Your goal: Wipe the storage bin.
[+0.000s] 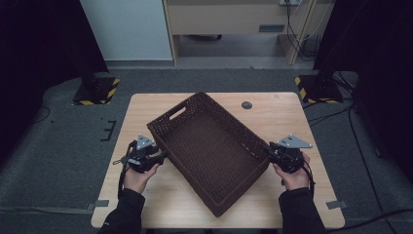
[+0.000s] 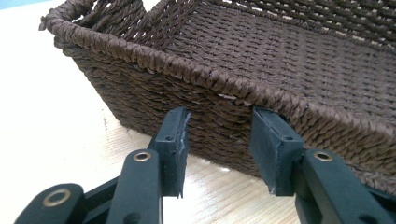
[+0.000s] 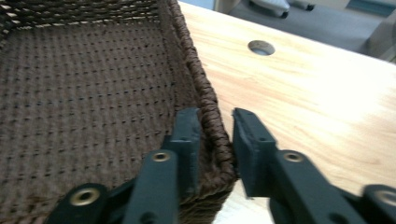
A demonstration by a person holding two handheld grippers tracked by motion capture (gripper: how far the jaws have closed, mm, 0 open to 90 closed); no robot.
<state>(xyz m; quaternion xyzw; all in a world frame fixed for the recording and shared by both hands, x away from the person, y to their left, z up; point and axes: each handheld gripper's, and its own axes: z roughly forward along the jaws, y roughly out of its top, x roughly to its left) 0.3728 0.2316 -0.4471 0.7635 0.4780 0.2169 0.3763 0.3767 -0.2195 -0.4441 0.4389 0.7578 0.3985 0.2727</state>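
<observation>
A dark brown woven basket (image 1: 233,121) lies slantwise on the wooden table (image 1: 292,117), with nothing inside it. My left gripper (image 1: 163,156) points at its left long wall. In the left gripper view the gripper (image 2: 219,116) stands open, both tips against the outside of the basket wall (image 2: 210,79) just under the rim. My right gripper (image 1: 268,148) straddles the right wall near the front corner. Seen in the right gripper view, the gripper (image 3: 215,114) has one jaw inside and one outside, with the pads pressed on the basket rim (image 3: 196,70).
A round cable hole (image 1: 247,105) (image 3: 261,47) sits in the tabletop behind the basket. Bare wood lies to the right of the basket and along the front edge. Two stands with yellow-black striped bases (image 1: 97,90) (image 1: 316,87) rest on the floor beyond the table.
</observation>
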